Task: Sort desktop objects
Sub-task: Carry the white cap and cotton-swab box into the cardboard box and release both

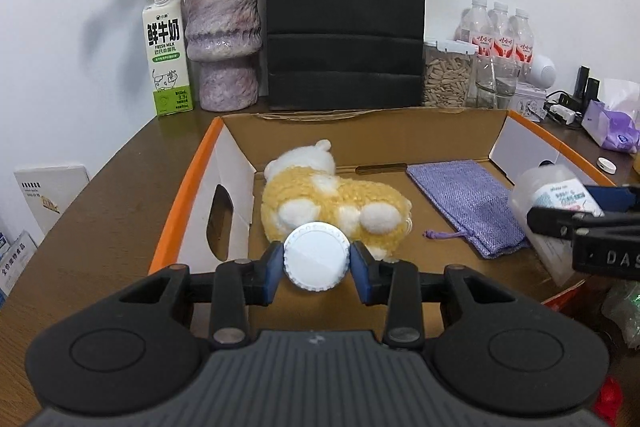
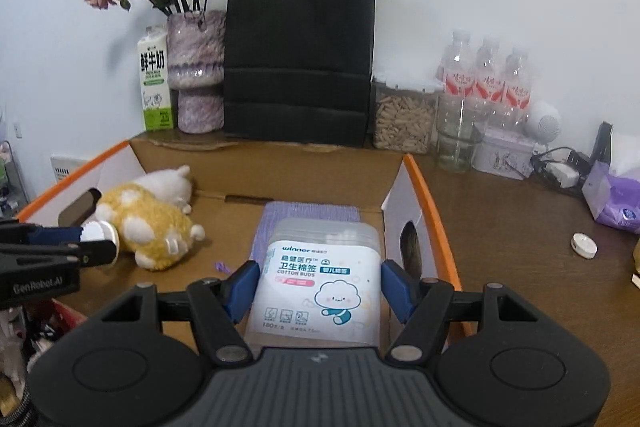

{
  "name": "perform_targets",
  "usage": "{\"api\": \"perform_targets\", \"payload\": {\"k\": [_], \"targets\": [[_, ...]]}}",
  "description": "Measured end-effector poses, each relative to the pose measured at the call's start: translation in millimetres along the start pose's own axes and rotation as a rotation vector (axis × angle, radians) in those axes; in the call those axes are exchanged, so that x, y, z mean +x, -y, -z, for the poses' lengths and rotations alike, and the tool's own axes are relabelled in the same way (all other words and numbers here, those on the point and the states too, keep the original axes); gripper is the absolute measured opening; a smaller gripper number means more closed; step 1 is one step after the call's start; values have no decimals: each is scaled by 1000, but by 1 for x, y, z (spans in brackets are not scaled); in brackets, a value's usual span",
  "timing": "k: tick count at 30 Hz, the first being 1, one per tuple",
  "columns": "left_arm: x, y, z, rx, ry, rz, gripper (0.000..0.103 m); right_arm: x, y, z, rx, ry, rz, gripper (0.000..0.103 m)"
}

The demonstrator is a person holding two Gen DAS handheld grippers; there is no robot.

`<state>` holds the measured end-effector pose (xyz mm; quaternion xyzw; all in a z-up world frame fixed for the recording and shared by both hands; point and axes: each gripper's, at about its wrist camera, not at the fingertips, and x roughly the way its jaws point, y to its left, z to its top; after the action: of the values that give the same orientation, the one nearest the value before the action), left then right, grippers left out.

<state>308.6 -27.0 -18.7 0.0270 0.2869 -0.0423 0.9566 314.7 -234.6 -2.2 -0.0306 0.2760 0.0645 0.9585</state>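
Note:
My left gripper (image 1: 316, 261) is shut on a round white ribbed-lid container (image 1: 316, 255), held over the front of an open cardboard box (image 1: 360, 135) with orange edges. In the box lie a yellow and white plush toy (image 1: 332, 201) and a purple woven pouch (image 1: 466, 201). My right gripper (image 2: 318, 291) is shut on a clear cotton-buds box (image 2: 320, 287) with a white label, held above the pouch (image 2: 312, 213) at the box's right side. The right gripper and cotton-buds box (image 1: 556, 191) show at the right of the left wrist view. The left gripper with the white container (image 2: 100, 233) shows beside the plush (image 2: 148, 223).
Behind the box stand a milk carton (image 1: 168, 55), a purple vase of dried roses (image 1: 224, 39), a black paper bag (image 1: 346, 15), a jar of seeds (image 1: 448, 75), water bottles (image 1: 496, 31) and a glass (image 2: 456, 135). A small white cap (image 2: 585, 245) and purple tissue pack (image 2: 616, 201) lie at right.

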Motion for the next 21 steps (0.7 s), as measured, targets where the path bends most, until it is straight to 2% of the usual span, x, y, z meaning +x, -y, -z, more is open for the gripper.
{"api": "perform_targets", "payload": {"k": [6,9,10,12,13,14,16,21], "targets": [[-1,0,0,-1,6,5,39,2,-1,2,-10,-8,-2,66],[-3,0,-1,-4,12,29,49,2,0,2,-8,-2,-10,68],[-4,0,0,-1,17,34,56,1,1,2,-6,0,-12,76],[-7,3,0,12,30,41,66,-3,2,2,-1,13,-14,84],[-9,5,0,19,38,39,74,-5,2,2,1,21,-23,86],[-12,7,0,27,50,31,89,-6,3,1,4,26,-25,87],[-15,8,0,29,80,-14,103,-10,4,1,11,41,-24,95],[-22,-2,-5,-29,115,-25,103,-18,10,-2,32,70,-43,103]]}}
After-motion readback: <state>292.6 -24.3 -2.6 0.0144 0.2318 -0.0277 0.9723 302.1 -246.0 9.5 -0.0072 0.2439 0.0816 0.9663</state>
